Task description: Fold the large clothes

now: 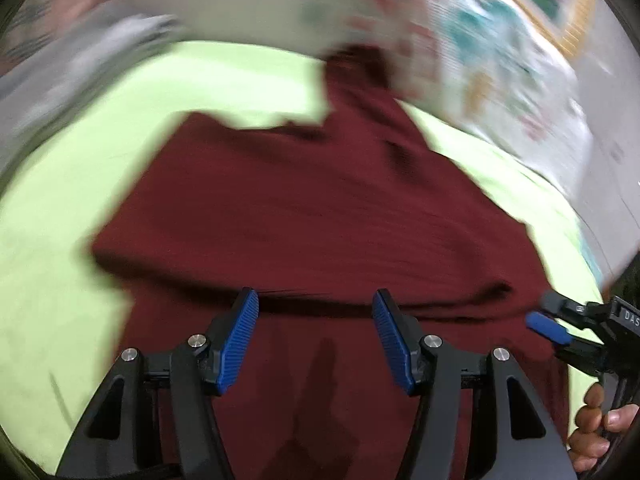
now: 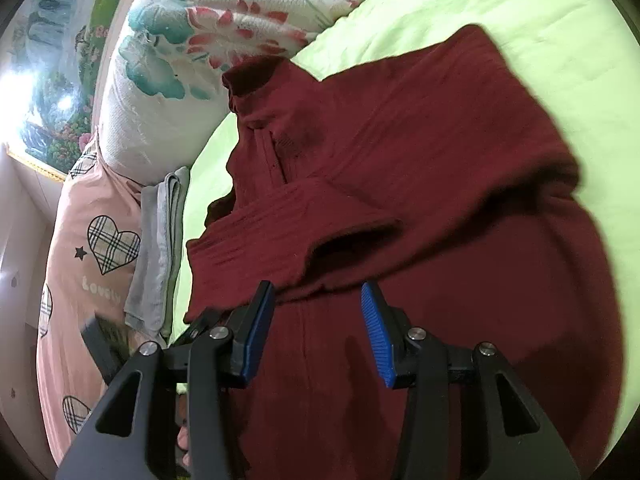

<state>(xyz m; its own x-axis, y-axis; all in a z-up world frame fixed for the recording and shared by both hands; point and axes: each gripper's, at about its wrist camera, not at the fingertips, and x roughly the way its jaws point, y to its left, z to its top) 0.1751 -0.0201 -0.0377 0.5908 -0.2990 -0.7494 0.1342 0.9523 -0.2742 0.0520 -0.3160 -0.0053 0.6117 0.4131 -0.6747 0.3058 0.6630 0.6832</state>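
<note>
1. The left gripper stands with its jaws well apart and nothing between the blue pads; it hangs over the garment without touching it, as far as the blurred view shows.
2. The right gripper has its jaws partly apart, over the same garment; no cloth sits between its pads, so it holds nothing.
3. In the left wrist view the right gripper comes in at 3 o'clock, its tips at the garment's edge; whether they touch it I cannot tell. A hand grips its handle at 4 o'clock.
4. The garment is dark red and ribbed. It lies on the sheet, partly folded: a flap lies across its middle just ahead of both grippers. Its collar points to 11 o'clock in the right wrist view.
5. The light green sheet surrounds the garment on all visible sides.
6. In the right wrist view, a floral pillow touches the collar at 11 o'clock. A grey cloth and a pink pillow with plaid hearts lie at 9 o'clock.
7. A framed picture hangs at 10 o'clock.
</note>
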